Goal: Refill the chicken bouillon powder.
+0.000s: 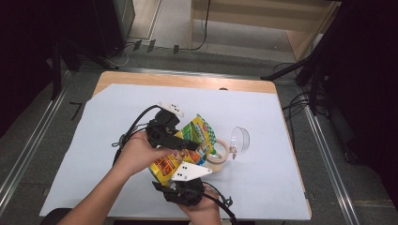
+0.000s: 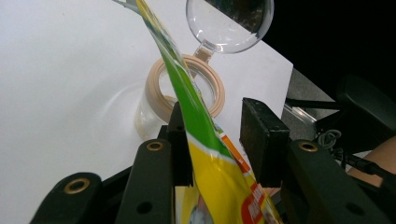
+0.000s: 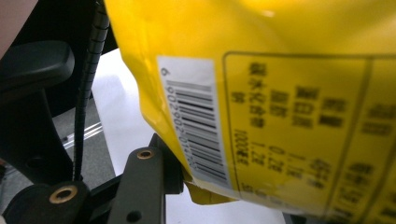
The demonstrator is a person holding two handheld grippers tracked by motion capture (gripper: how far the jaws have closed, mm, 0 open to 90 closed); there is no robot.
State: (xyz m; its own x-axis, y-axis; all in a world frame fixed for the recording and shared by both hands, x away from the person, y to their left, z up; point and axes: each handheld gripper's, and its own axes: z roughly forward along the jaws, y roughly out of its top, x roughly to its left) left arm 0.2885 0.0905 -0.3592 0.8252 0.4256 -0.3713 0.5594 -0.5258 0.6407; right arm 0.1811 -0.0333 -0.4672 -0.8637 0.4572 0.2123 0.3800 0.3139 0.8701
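A yellow and green snack bag [image 1: 192, 133] hangs tilted between both grippers, its green top pointing at a clear jar [image 1: 218, 152] with a beige rim. The jar's round clear lid [image 1: 240, 139] is flipped back. My left gripper [image 1: 189, 145] straddles the bag's upper part. In the left gripper view the bag [image 2: 205, 154] lies against one jaw and a gap shows at the other, with the jar [image 2: 156, 95] and lid [image 2: 229, 23] just beyond. My right gripper [image 1: 185, 180] holds the bag's bottom end. The right gripper view has the barcoded back of the bag [image 3: 280, 93] beside one finger [image 3: 161, 172]; the other jaw is hidden.
A white sheet [image 1: 108, 154] covers the wooden table [image 1: 187, 80]. Both forearms come in from the near edge. Cables trail from the grippers. Dark stands and floor cables sit beyond the table's far and right sides.
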